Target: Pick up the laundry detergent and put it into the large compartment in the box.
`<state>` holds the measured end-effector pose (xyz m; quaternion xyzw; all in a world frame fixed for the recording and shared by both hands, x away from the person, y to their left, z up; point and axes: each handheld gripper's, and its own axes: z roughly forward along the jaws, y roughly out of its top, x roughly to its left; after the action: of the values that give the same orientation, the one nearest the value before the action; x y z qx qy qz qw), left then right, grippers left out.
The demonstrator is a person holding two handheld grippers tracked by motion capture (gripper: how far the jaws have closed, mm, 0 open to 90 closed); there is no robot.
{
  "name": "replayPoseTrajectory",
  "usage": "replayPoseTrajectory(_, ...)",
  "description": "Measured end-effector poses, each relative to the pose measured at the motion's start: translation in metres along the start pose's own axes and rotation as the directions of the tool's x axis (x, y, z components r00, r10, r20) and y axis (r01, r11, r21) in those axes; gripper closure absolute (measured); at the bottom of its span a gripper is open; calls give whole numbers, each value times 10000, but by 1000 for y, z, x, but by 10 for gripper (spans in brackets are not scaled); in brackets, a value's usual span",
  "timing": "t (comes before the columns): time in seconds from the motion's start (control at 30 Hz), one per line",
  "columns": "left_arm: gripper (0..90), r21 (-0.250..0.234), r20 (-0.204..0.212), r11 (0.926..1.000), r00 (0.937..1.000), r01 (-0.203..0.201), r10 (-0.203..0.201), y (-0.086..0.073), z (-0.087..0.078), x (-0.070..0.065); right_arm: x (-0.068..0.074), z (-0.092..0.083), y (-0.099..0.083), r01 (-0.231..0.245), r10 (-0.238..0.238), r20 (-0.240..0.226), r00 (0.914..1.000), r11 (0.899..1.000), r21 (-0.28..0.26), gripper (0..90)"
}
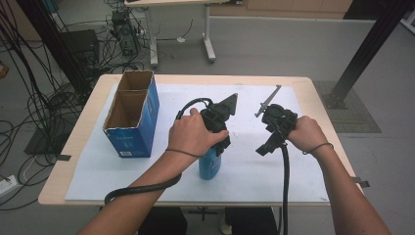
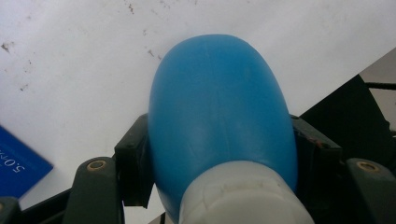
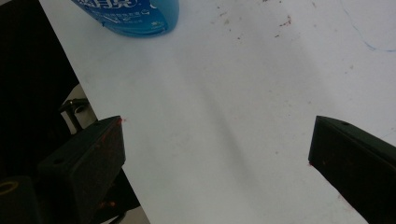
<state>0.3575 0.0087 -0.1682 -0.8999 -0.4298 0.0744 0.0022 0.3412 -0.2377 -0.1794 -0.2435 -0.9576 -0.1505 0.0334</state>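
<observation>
My left gripper (image 1: 219, 139) clamps the blue plastic bottle with the white cap (image 2: 219, 121) just below its cap, jaws pressed to both sides; gripping high there keeps the bottle upright, its base apparently resting on the white paper sheet (image 1: 254, 169). Right of the bottle, my right gripper (image 3: 217, 161) hovers over bare sheet, jaws wide apart and holding nothing, presumably held ready. Left of the bottle and farther back stands the open blue cardboard box with two compartments (image 1: 132, 115). Nothing obstructs the space between bottle and box.

Blue bottle (image 1: 210, 165) w/ white cap, upright on white sheet, clamped in left tongs (image 2: 219, 154)
</observation>
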Motion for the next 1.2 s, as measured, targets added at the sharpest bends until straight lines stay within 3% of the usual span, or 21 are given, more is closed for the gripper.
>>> replayPoseTrajectory(1.2, 356, -79, -6, 10000, 10000, 0, 0, -2, 0, 0, 1, 2, 4, 9, -9, 22, 10000, 10000, 46, 39)
